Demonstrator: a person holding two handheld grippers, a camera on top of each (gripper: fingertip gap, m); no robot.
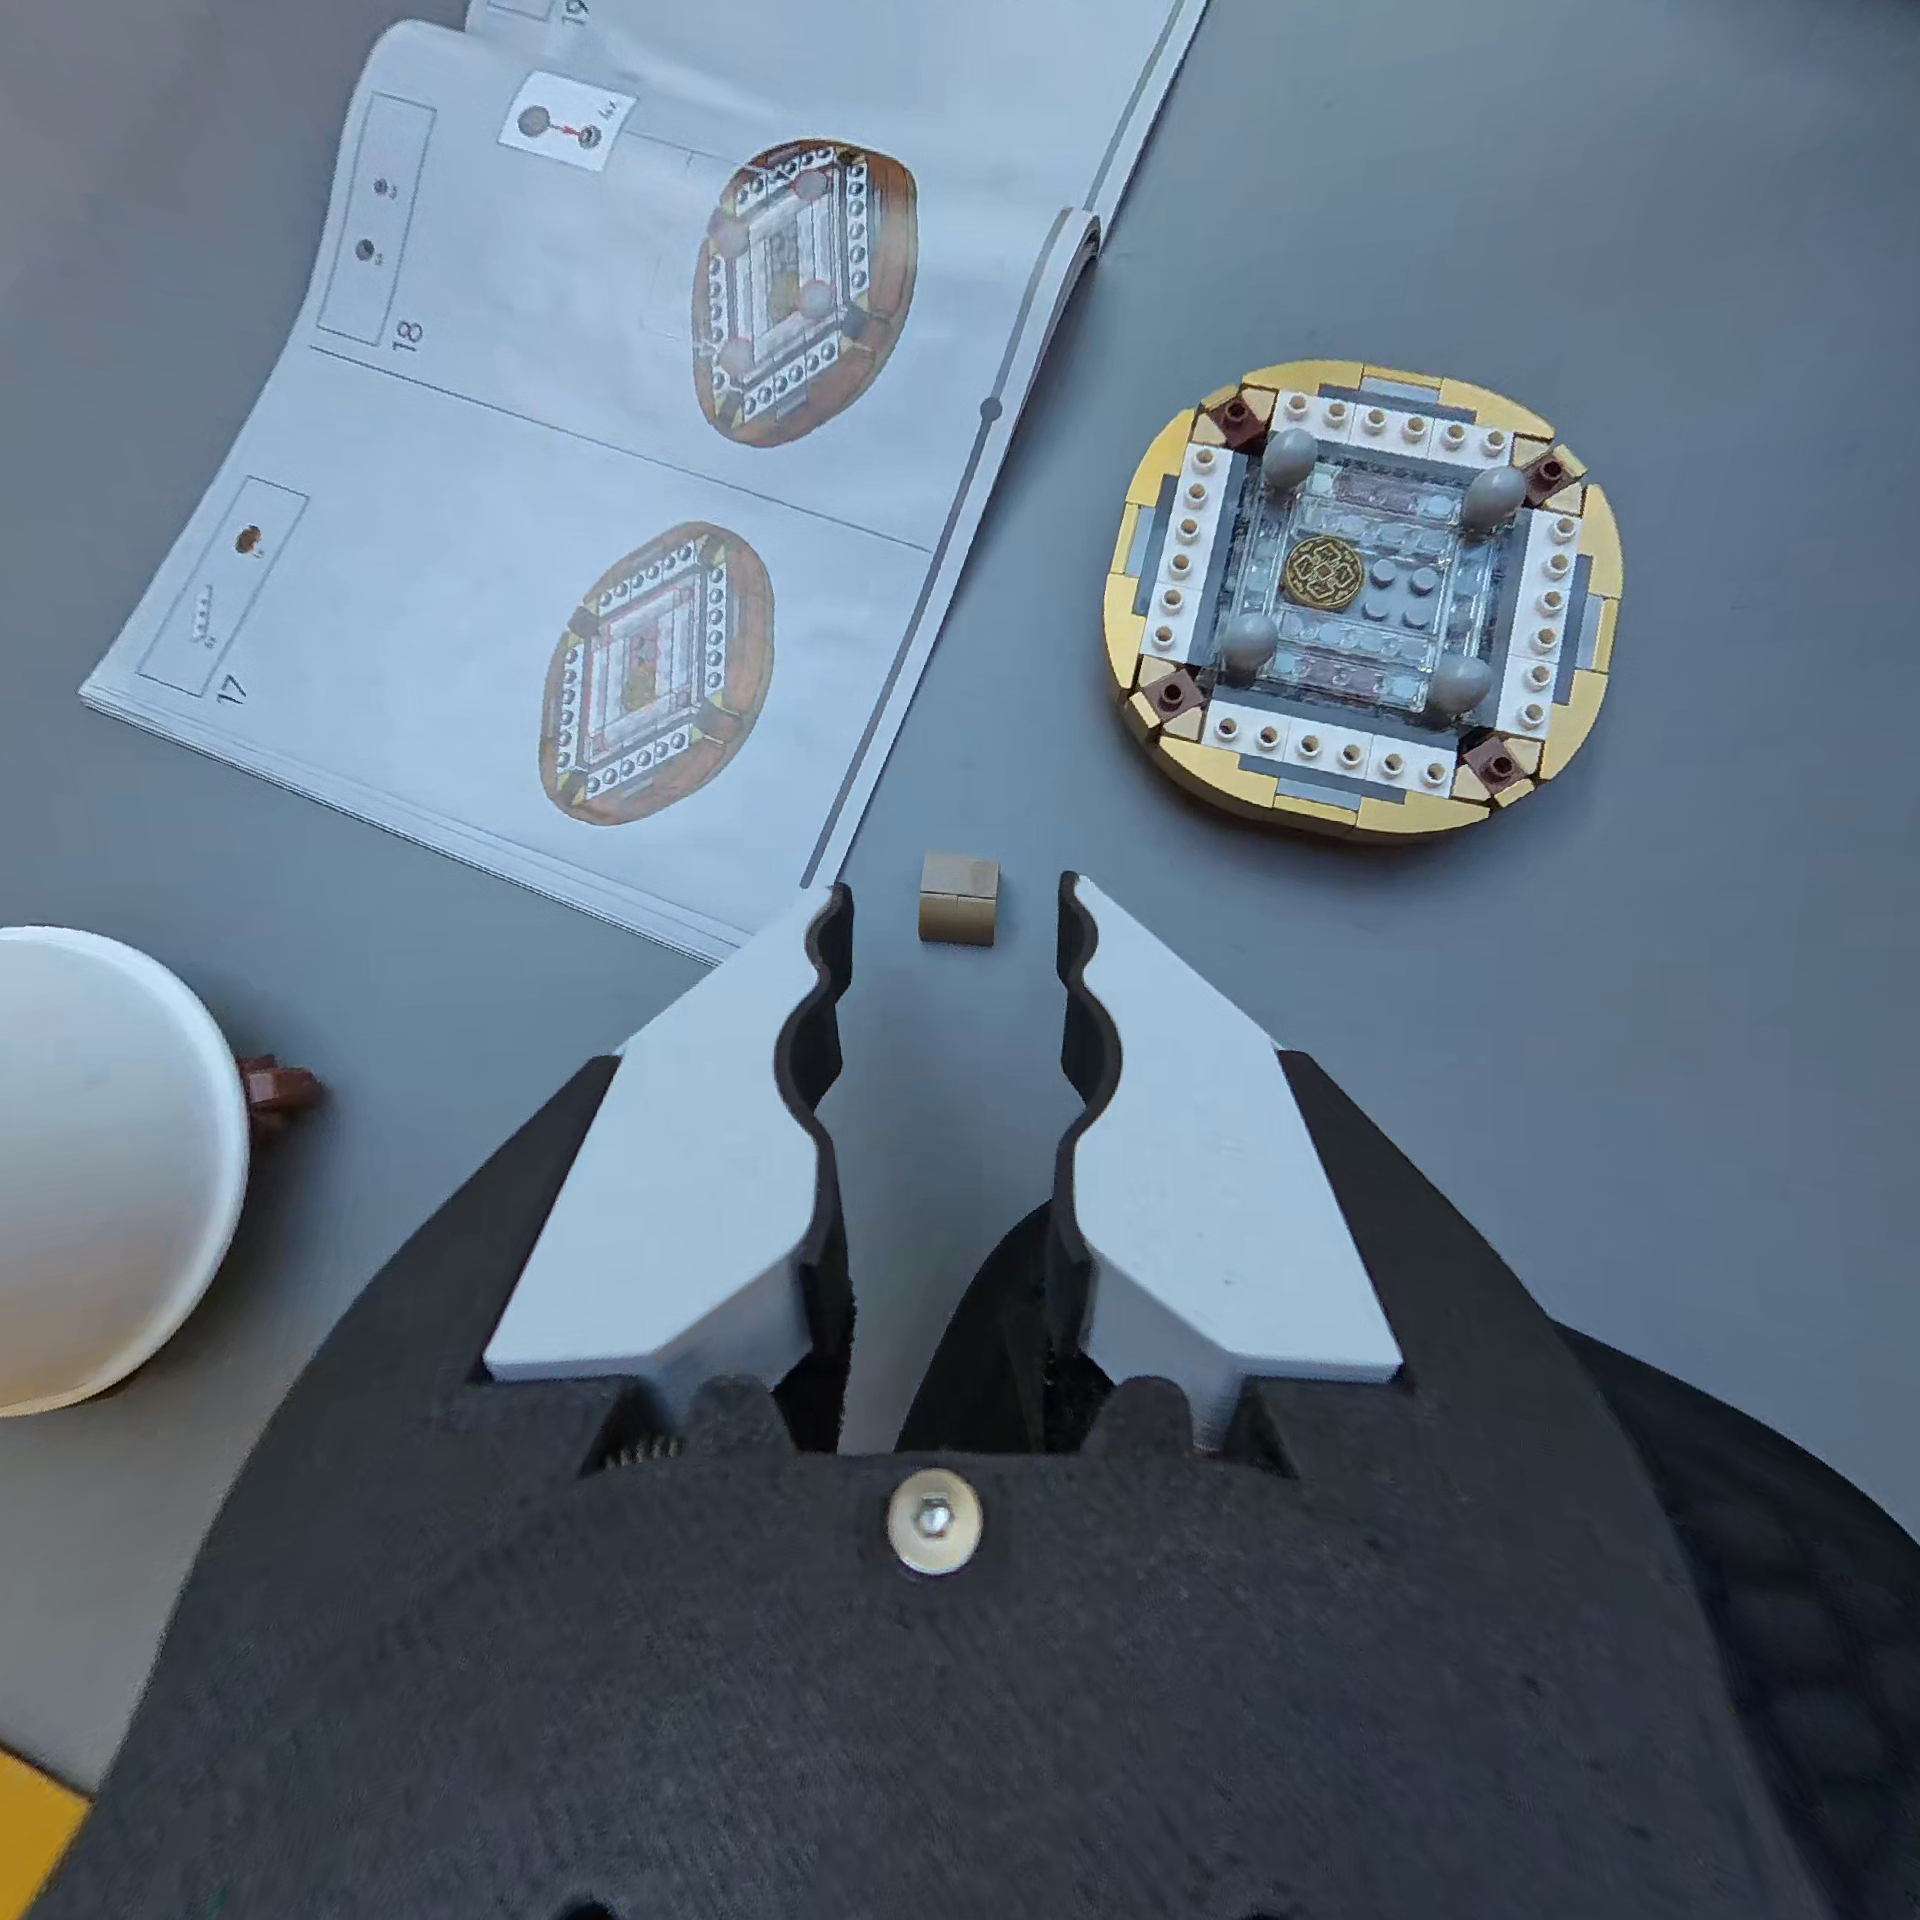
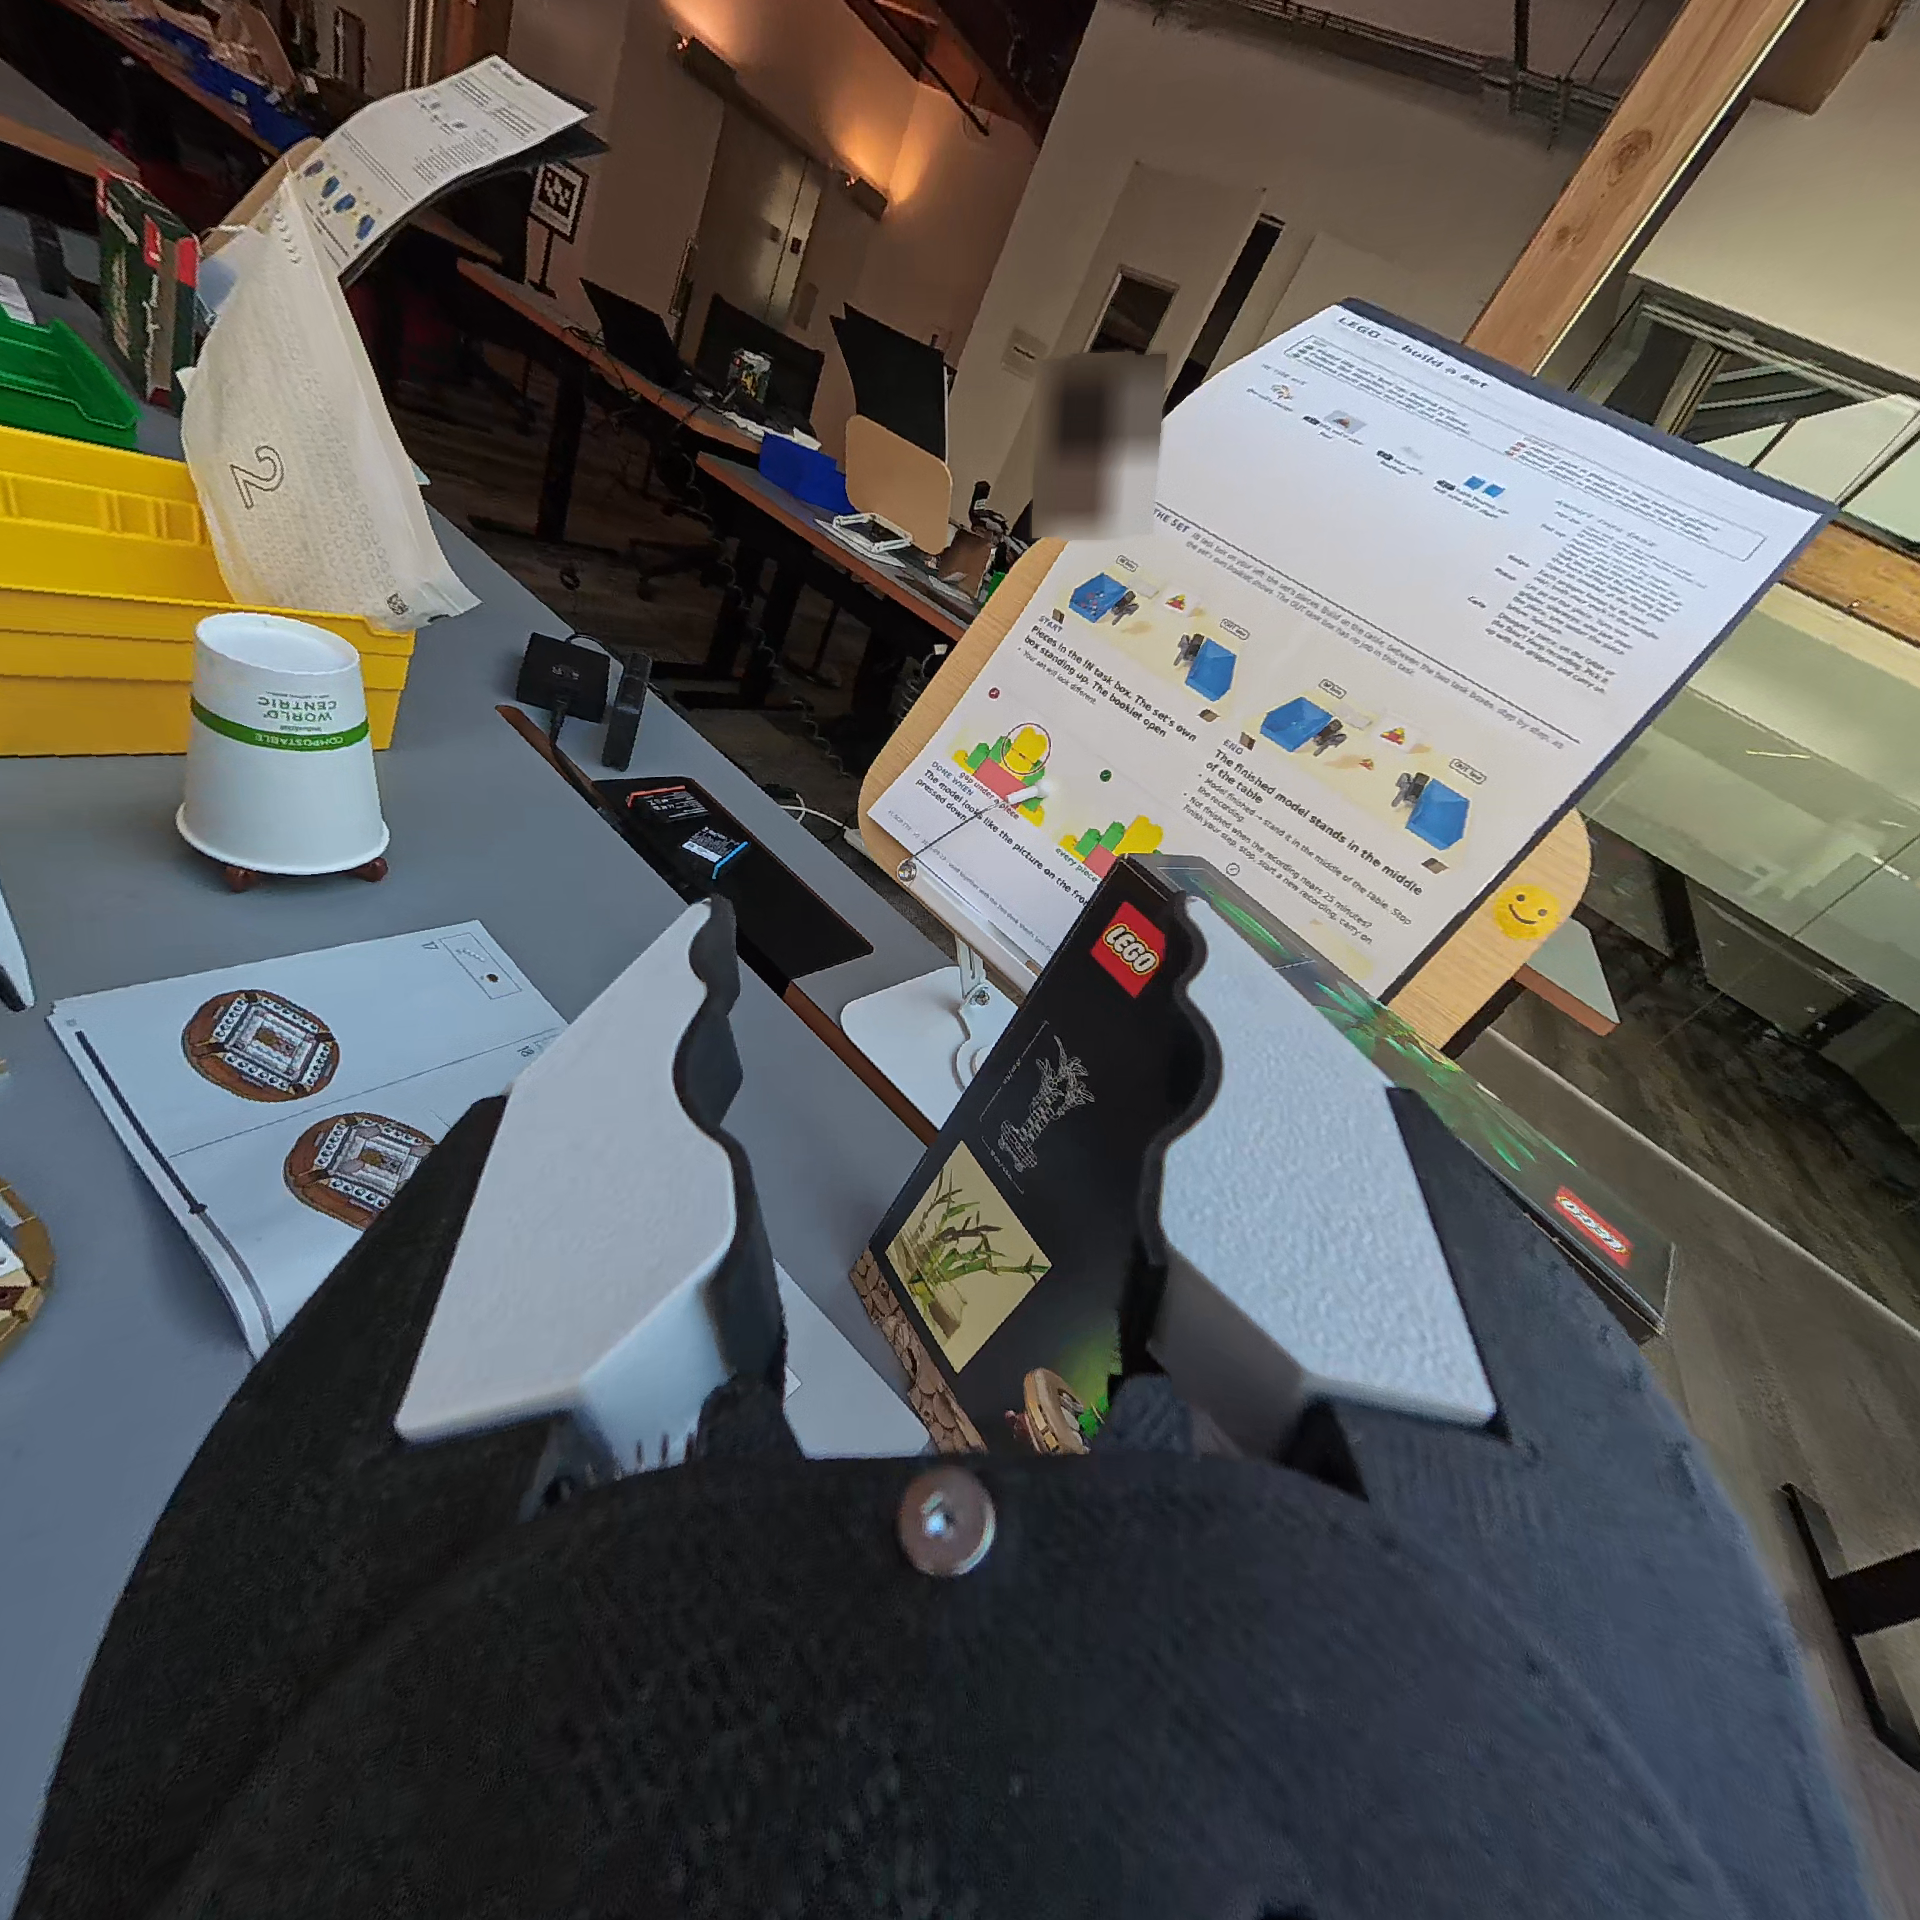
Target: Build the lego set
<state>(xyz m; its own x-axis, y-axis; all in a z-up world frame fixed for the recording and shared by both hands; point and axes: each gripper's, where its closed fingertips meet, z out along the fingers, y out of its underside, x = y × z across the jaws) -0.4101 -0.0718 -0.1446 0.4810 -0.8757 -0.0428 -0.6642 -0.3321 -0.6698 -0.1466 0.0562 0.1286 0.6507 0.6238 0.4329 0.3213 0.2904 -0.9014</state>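
Observation:
In the left wrist view a small tan brick (image 1: 959, 900) lies on the grey table between the tips of my open left gripper (image 1: 954, 906), untouched by either finger. The partly built round model (image 1: 1361, 603), with a gold rim, white studded walls and a clear centre, sits to the upper right. The open instruction booklet (image 1: 582, 416) lies to the upper left. In the right wrist view my right gripper (image 2: 961, 920) is open and empty, raised off the table, pointing at the black set box (image 2: 1023, 1174). The booklet (image 2: 270, 1101) and the model's edge (image 2: 21, 1278) show at the left.
An upturned white paper cup (image 1: 94, 1164) stands at the left over brown pieces (image 1: 278, 1091); it also shows in the right wrist view (image 2: 281, 748). Yellow trays (image 2: 94, 582) and a white bag (image 2: 301, 436) stand behind. An instruction sheet on a stand (image 2: 1351, 644) is beyond the table edge. Spacing between my two grippers at the tips: around 40 centimeters.

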